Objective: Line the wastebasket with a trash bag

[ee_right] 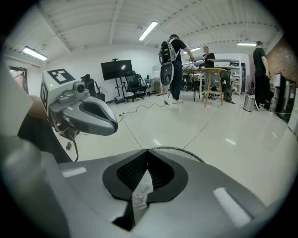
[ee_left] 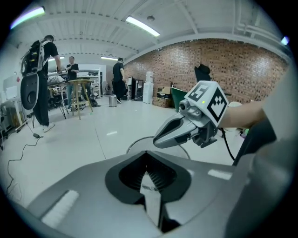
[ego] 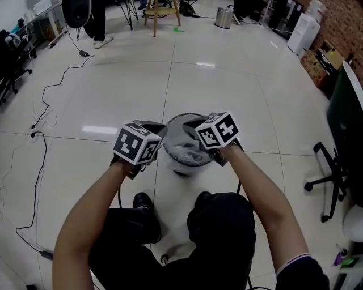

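You're standing over the wastebasket, which is sitting on the floor just beyond your shoes, between the two tools. The trash bag is bunching white and crinkly inside it. The left tool is pinching shut on a sliver of bag film, and the right tool is clamping a crinkled strip of it too. The film is looking thin, light, soft and slippery, and is likely going to tear if yanked. You're best off holding it at the mouth edge, on opposite sides, and spreading it over the rim rather than pulling mid-sheet. The basket is probably light too and may be sliding or tipping on the glossy tiles. Nothing is blocking the rim. A cable is trailing on the floor at left, an office chair is standing at right and a stool is sitting far off, all well apart.
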Action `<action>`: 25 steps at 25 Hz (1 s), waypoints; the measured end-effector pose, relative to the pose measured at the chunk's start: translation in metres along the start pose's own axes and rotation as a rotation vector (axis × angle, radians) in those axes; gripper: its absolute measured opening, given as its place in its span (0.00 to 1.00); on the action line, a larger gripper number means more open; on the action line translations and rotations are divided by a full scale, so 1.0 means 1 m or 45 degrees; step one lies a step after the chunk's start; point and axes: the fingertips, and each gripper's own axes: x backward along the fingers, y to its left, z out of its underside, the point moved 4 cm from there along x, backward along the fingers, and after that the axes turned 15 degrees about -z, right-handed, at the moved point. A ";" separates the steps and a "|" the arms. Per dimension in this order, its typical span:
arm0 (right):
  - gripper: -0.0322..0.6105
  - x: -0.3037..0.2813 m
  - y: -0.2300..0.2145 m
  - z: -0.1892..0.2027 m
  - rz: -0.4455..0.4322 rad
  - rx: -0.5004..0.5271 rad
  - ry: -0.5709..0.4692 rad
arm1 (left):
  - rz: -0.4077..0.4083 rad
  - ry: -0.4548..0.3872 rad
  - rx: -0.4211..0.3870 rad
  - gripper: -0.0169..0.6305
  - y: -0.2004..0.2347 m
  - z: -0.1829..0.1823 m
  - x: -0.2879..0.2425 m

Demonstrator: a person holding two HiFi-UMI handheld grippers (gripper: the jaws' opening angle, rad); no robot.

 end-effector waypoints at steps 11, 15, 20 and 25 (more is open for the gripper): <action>0.05 0.070 0.075 -0.014 0.120 0.058 -0.319 | -0.033 -0.202 0.046 0.04 -0.036 -0.018 0.074; 0.05 0.095 0.108 -0.017 0.116 0.141 -0.361 | -0.038 -0.292 0.077 0.04 -0.055 -0.031 0.092; 0.05 0.125 0.127 -0.023 0.122 0.179 -0.428 | -0.053 -0.339 0.057 0.04 -0.083 -0.038 0.106; 0.05 0.144 0.146 -0.010 0.109 0.285 -0.548 | -0.079 -0.378 0.120 0.04 -0.103 -0.042 0.119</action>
